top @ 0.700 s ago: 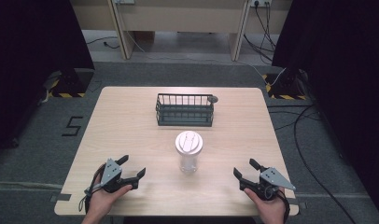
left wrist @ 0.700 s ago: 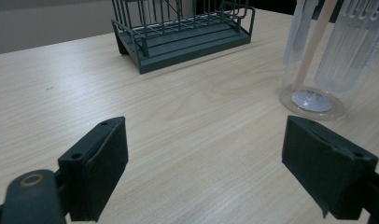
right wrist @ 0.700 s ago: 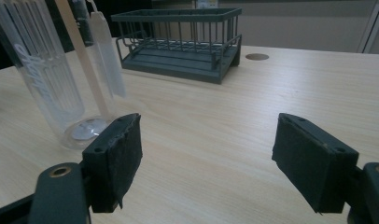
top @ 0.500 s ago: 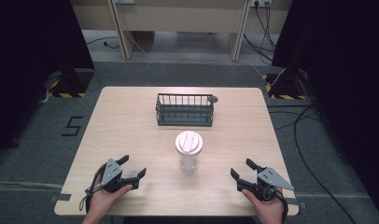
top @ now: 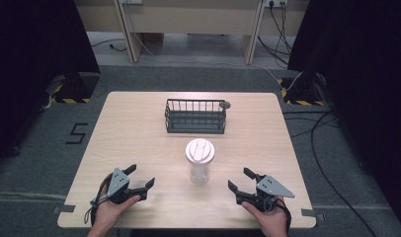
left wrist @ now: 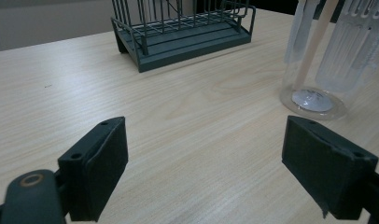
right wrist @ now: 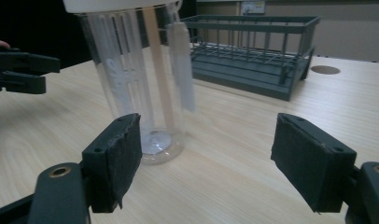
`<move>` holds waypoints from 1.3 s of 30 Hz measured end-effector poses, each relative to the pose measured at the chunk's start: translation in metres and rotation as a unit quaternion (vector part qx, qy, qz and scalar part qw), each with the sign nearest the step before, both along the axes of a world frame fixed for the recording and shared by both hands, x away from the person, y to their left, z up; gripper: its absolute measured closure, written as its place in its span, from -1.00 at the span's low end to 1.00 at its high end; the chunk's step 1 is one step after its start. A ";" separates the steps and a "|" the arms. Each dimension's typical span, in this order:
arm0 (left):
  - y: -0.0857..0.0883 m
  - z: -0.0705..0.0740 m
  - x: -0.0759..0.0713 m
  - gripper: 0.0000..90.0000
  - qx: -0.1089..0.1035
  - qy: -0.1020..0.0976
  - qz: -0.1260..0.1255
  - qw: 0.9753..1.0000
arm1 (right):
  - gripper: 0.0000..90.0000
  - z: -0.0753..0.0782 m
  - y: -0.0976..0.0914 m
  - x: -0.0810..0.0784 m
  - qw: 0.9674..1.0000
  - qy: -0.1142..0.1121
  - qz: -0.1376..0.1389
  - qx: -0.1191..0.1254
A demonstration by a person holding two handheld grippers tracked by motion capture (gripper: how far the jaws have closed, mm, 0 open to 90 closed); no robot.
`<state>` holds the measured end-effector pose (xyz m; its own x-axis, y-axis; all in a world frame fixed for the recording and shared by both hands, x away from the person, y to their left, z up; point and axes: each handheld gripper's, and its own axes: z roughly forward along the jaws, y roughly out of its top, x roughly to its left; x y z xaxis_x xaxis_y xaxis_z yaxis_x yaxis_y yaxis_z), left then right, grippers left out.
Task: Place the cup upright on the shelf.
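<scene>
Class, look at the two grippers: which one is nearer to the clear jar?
The right gripper. In the high view a shorter stretch of bare table separates it from the clear jar than separates the left gripper.

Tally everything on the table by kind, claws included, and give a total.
Clear plastic tumbler with white lid: 1
Dark green wire rack: 1
Black hand-held claws: 2 (left, right), both open
Total: 4

One counter (top: pixel 139 128) carries one wire rack (top: pixel 195 116) and one clear jar (top: pixel 199 161) with one white lid (top: pixel 199 149). Two tongs: left (top: pixel 138 177), right (top: pixel 240 179). Inside the jar, perhaps three sticks.
</scene>
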<state>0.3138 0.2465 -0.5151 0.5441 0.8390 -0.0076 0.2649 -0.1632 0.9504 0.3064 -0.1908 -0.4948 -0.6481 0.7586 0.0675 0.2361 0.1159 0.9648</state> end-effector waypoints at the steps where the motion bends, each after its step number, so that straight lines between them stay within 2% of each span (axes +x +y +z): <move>1: 0.000 0.000 0.000 -0.69 0.000 0.000 0.000 1.000 | -0.45 0.000 0.003 0.001 1.000 -0.002 0.005 -0.002; 5: 0.000 0.000 0.000 -0.69 0.000 0.000 -0.001 1.000 | -0.45 0.002 0.013 0.004 1.000 -0.003 0.015 -0.004; 11: 0.002 0.001 0.000 -0.69 -0.002 -0.001 0.004 1.000 | -0.47 0.001 0.039 0.012 0.999 0.002 0.044 -0.008; 19: 0.003 0.001 0.000 -0.69 -0.006 0.000 0.008 1.000 | -0.49 0.001 0.061 0.024 0.998 0.001 0.060 -0.014; 39: 0.004 0.001 0.001 -0.68 -0.013 0.007 0.014 1.000 | -0.57 -0.003 0.086 0.048 0.997 0.006 0.072 -0.018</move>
